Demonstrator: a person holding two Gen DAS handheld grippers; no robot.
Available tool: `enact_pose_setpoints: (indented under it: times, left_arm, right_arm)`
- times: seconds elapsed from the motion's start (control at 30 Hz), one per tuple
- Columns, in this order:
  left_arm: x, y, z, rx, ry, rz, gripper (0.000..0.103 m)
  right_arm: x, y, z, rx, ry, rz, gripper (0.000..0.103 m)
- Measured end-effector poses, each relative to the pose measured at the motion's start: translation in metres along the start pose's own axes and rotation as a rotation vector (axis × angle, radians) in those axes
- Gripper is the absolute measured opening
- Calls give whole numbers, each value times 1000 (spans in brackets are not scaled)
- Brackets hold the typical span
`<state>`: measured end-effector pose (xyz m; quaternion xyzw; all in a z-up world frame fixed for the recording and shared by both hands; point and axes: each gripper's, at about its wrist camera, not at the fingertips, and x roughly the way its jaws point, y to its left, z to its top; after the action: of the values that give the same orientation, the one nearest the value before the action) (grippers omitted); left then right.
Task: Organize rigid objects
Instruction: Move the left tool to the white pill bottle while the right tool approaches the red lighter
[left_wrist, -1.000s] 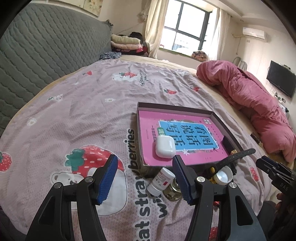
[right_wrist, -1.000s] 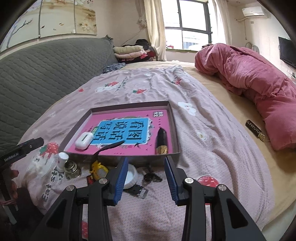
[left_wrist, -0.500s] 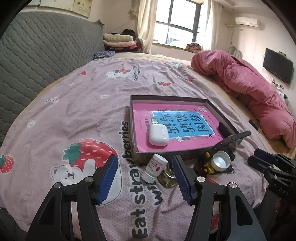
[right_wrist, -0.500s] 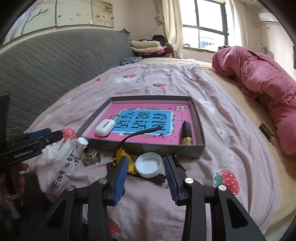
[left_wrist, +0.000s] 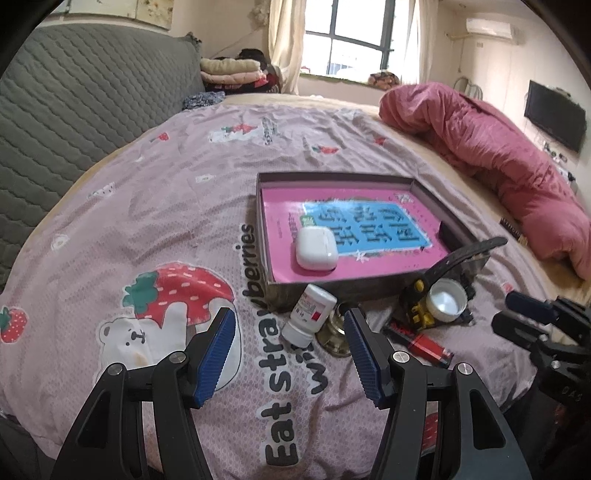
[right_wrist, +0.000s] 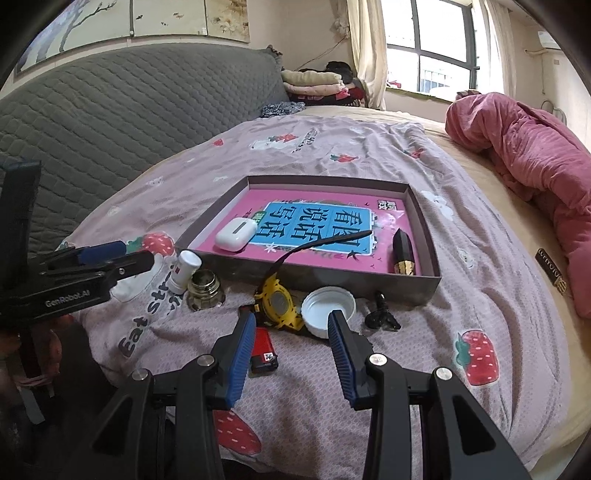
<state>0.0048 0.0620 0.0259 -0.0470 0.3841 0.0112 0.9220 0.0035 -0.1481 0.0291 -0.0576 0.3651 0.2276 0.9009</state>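
Black lipstick in tray shows fully only from right tool; both tools spread, empty.

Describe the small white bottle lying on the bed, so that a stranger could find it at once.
Find the shallow grey box with the pink book on the strawberry bedspread. Just outside the box's near wall, at its left corner, the white bottle lies tipped over beside a brass-coloured jar. Only the bottle has a red and white label.

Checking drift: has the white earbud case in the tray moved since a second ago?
No. The white earbud case sits at the same near-left corner of the tray, beside the blue label; only the cameras shifted.
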Motion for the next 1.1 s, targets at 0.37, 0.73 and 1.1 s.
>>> enact_pose_setpoints:
  times: [0.37, 0.73, 1.1]
  left_arm:
    - [22, 0, -5, 8, 62, -3, 63]
    - [38, 9, -4, -31, 92, -8, 63]
    - [54, 13, -2, -41, 117, -20, 63]
  right_arm:
    - [7, 6, -4, -18, 28, 29, 40]
    - [21, 10, -10, -18, 70, 51, 41]
    - [37, 14, -14, -26, 103, 70, 41]
